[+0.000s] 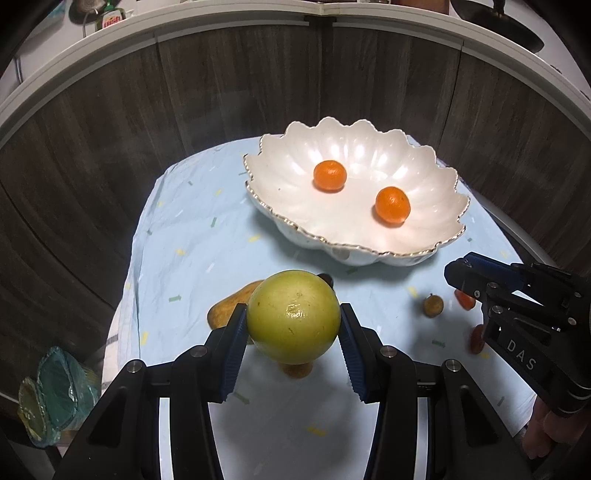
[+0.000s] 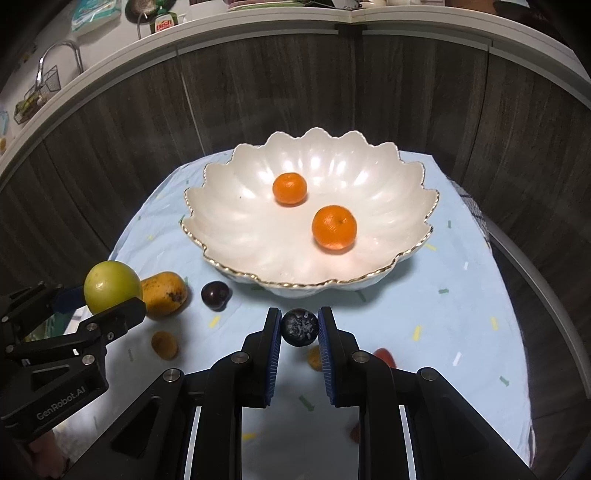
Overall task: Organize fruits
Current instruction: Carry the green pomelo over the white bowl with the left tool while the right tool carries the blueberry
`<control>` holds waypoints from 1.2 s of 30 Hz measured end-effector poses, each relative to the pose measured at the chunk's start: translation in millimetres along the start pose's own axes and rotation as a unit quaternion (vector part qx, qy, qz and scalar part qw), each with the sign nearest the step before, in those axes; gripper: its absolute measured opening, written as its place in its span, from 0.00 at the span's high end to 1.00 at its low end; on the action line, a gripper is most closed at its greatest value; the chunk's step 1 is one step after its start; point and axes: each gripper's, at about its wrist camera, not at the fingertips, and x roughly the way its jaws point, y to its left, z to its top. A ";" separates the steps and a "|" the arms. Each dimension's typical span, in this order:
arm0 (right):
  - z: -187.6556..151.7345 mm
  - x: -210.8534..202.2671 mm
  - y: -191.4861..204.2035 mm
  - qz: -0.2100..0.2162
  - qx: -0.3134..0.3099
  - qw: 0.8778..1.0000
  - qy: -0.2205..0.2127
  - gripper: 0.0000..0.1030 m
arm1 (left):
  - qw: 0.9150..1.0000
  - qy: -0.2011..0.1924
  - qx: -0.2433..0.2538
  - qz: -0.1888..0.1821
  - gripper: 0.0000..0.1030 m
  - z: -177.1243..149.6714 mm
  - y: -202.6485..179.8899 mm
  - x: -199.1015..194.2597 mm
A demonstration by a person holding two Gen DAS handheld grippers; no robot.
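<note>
Green fruit: riding in the left gripper, pinched at its widest sides; smooth, round, looking slippery and weighty.
Dark berry: sitting clamped in the right gripper; tiny, probably crushing easily.
Bowl: waiting ahead, holding two oranges.
Table: mango, plum and small fruits lying loose; scalloped rim standing in the way.

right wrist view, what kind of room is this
Probably a home kitchen: a curved metal sink tap and a green dish soap bottle stand on the white countertop above dark wood-grain cabinet fronts.
</note>
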 end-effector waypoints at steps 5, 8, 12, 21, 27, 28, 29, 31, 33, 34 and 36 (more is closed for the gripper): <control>8.1 -3.2 -8.0 -0.005 0.007 1.000 -0.006 0.79 | 1.000 -0.004 0.006 -0.004 0.54 12.4 -5.5 -0.5; 13.9 -4.2 -13.5 -0.009 0.010 1.000 -0.009 0.79 | 1.000 -0.008 0.008 -0.005 0.54 20.6 -9.1 -0.2; 21.0 -4.4 -20.0 -0.013 0.015 1.000 -0.014 0.79 | 1.000 -0.011 0.010 -0.007 0.54 31.3 -12.2 1.2; 40.5 -2.4 -34.9 -0.022 0.022 0.999 -0.021 0.79 | 1.000 -0.014 0.011 -0.010 0.54 54.7 -17.8 7.8; 52.4 0.4 -41.3 -0.027 0.025 0.999 -0.023 0.79 | 1.000 -0.017 0.010 -0.012 0.54 69.7 -16.7 10.9; 54.4 1.0 -42.1 -0.028 0.026 0.999 -0.023 0.79 | 1.000 -0.017 0.010 -0.012 0.54 72.4 -16.6 11.8; 55.9 1.3 -42.9 -0.029 0.026 0.999 -0.023 0.79 | 1.000 -0.017 0.010 -0.012 0.54 72.2 -16.2 11.8; 59.8 2.3 -45.2 -0.030 0.027 0.999 -0.023 0.79 | 1.000 -0.017 0.010 -0.012 0.54 74.9 -16.1 12.7; 63.4 3.3 -47.0 -0.031 0.027 0.999 -0.024 0.79 | 1.000 -0.017 0.010 -0.011 0.54 75.0 -16.6 13.3; 64.8 4.2 -48.0 -0.032 0.027 0.999 -0.024 0.79 | 1.000 -0.017 0.010 -0.011 0.54 77.8 -16.6 14.5; 68.7 7.1 -50.1 -0.034 0.029 0.999 -0.023 0.79 | 1.000 -0.017 0.010 -0.011 0.54 78.1 -16.6 14.9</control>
